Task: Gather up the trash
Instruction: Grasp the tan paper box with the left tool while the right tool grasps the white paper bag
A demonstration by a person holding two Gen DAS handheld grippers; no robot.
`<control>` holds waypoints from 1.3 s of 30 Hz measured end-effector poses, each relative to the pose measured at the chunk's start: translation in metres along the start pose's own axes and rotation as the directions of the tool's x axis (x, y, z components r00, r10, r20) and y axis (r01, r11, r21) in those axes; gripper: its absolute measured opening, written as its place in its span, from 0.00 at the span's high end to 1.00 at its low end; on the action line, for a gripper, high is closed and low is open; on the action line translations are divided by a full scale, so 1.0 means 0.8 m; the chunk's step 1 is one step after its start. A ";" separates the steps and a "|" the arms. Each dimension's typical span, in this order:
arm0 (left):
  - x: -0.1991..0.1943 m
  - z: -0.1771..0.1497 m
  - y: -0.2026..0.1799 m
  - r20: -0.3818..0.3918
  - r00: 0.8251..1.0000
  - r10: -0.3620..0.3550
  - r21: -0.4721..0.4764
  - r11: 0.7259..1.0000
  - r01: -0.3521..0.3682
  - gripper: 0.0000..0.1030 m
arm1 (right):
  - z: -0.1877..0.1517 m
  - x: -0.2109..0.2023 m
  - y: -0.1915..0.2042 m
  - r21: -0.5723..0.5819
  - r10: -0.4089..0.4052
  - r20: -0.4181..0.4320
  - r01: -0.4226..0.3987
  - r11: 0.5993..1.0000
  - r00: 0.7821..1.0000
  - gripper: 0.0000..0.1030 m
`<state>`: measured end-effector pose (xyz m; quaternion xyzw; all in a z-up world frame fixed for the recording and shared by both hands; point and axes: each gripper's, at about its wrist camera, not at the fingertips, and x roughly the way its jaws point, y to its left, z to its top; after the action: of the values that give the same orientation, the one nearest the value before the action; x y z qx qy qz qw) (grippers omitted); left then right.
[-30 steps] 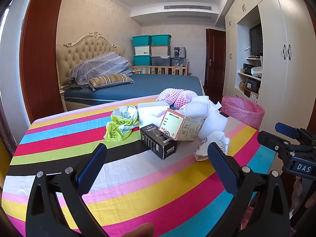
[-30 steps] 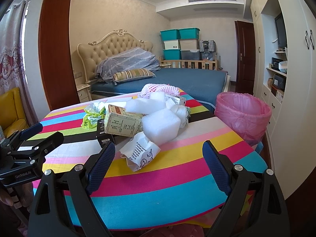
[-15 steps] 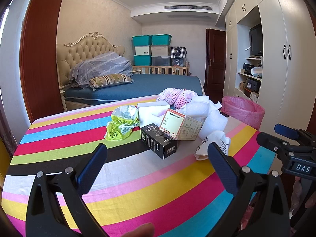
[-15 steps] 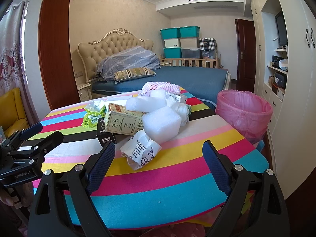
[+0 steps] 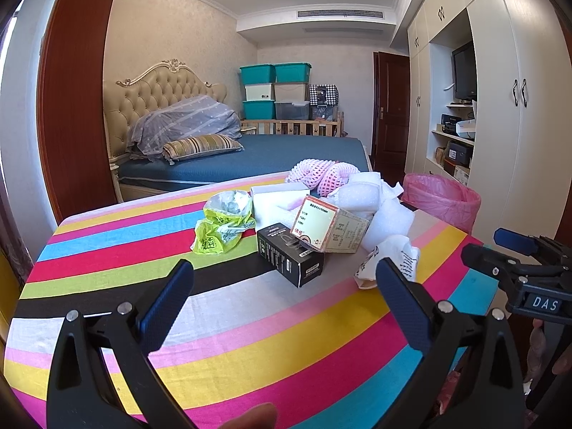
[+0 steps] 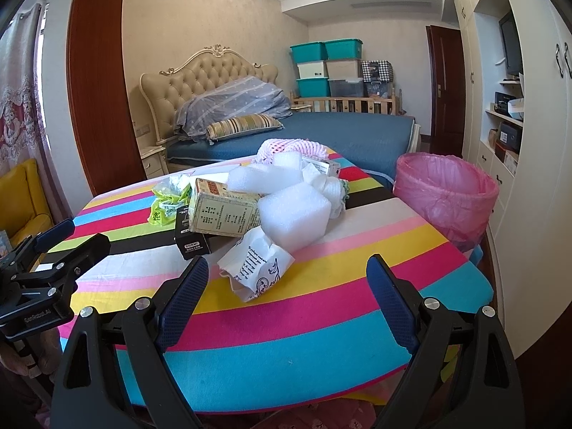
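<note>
A heap of trash lies on the striped tablecloth (image 5: 250, 329): a black box (image 5: 287, 258), a beige carton (image 5: 330, 224), a yellow-green plastic bag (image 5: 223, 227), white foam blocks (image 6: 293, 214), a crumpled white printed paper bag (image 6: 255, 268) and pink foam netting (image 5: 321, 175). My left gripper (image 5: 282, 286) hangs open short of the black box, nothing between its fingers. My right gripper (image 6: 286, 282) stands open just before the paper bag, also empty. A bin with a pink liner (image 6: 447, 193) sits past the table's right edge.
A bed with a blue cover (image 5: 257, 159) stands behind the table, with stacked teal and white storage boxes (image 5: 275, 89) at the far wall. White wardrobes (image 5: 518, 107) line the right side. A yellow chair (image 6: 21, 196) is at the left.
</note>
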<state>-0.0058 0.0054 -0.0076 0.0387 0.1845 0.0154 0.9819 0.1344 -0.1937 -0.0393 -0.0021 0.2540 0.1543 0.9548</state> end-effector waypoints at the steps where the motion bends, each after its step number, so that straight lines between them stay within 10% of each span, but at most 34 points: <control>1: 0.000 -0.001 0.001 0.003 1.000 0.000 0.003 1.000 0.000 0.04 | 0.000 0.002 0.000 -0.007 -0.003 -0.001 0.003 1.000 1.000 0.18; 21: 0.038 -0.030 0.056 -0.118 0.986 0.114 -0.049 0.991 -0.121 0.04 | -0.005 0.140 0.034 -0.137 0.096 -0.240 -0.131 0.982 0.966 0.18; 39: 0.117 0.016 -0.017 -0.172 0.984 -0.039 0.138 0.989 0.063 0.04 | -0.006 0.075 -0.031 -0.080 0.190 -0.093 -0.198 0.977 0.977 0.29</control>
<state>0.0863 -0.0048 -0.0303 0.1026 0.2685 -0.0196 0.9576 0.1887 -0.2004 -0.0742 -0.0260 0.2863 0.2575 0.9225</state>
